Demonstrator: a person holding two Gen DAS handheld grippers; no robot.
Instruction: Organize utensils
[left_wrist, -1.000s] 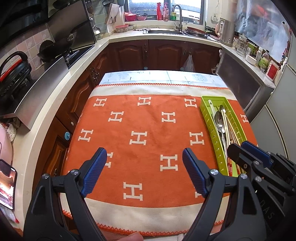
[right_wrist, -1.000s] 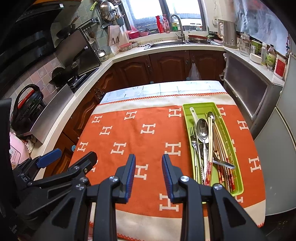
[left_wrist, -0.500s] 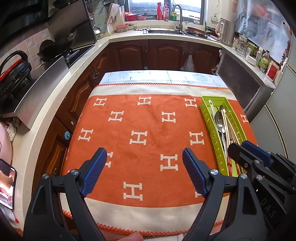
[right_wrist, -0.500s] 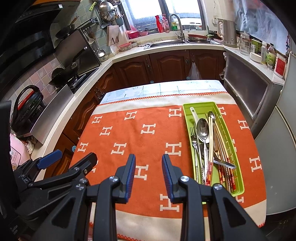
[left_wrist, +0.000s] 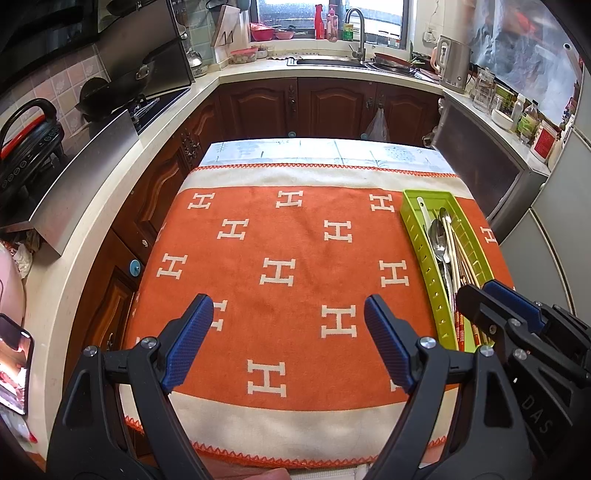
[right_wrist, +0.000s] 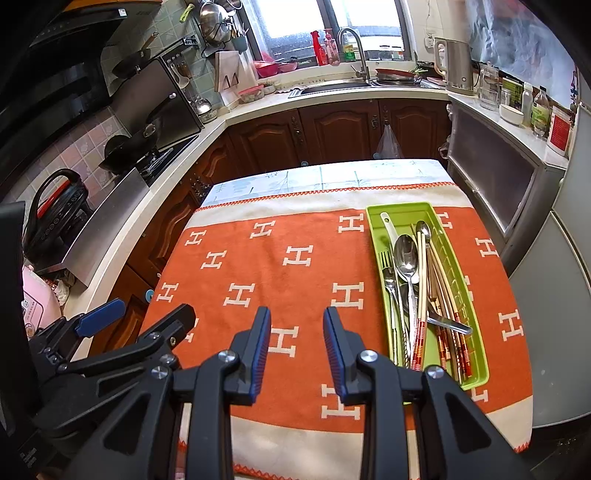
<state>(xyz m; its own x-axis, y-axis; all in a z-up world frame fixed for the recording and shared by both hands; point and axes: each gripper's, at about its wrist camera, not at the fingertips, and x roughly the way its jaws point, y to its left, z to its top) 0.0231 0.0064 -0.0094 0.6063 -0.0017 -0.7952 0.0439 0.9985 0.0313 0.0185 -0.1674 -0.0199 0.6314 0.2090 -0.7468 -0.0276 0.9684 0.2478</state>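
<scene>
Left gripper (left_wrist: 284, 345): jaws spread wide, released and holding nothing, its 2 blue, finely ribbed pads (left_wrist: 188, 341) set on black plastic arms and poised above the bare middle of the blanket (left_wrist: 280, 236). Right gripper (right_wrist: 296, 352): jaws parted by a narrow gap, also released and holding nothing, hanging above the near part of the blanket just left of the tray (right_wrist: 373, 225); its pads (right_wrist: 260, 350) show the same blue ribbed facing. In the left wrist view the right gripper (left_wrist: 491, 299) appears at the right edge, overlapping the near end of the tray (left_wrist: 413, 221) in the picture; whether it touches the tray cannot be told. The tray is a long, narrow, lime-green plastic trough with slotted walls, lying on the right side of the blanket. It holds the utensils in a loose lengthwise heap: a large polished metal spoon (right_wrist: 405, 254), a metal fork (right_wrist: 388, 266), a white-handled utensil (right_wrist: 389, 229), and several pale chopsticks (right_wrist: 421, 295) with red-and-gold patterned ends. The blanket is a soft, napped orange cloth with white H motifs, cream borders and an orange zigzag stitched edge, covering a table with a pale printed cloth (right_wrist: 332, 177) showing at the far end.
</scene>
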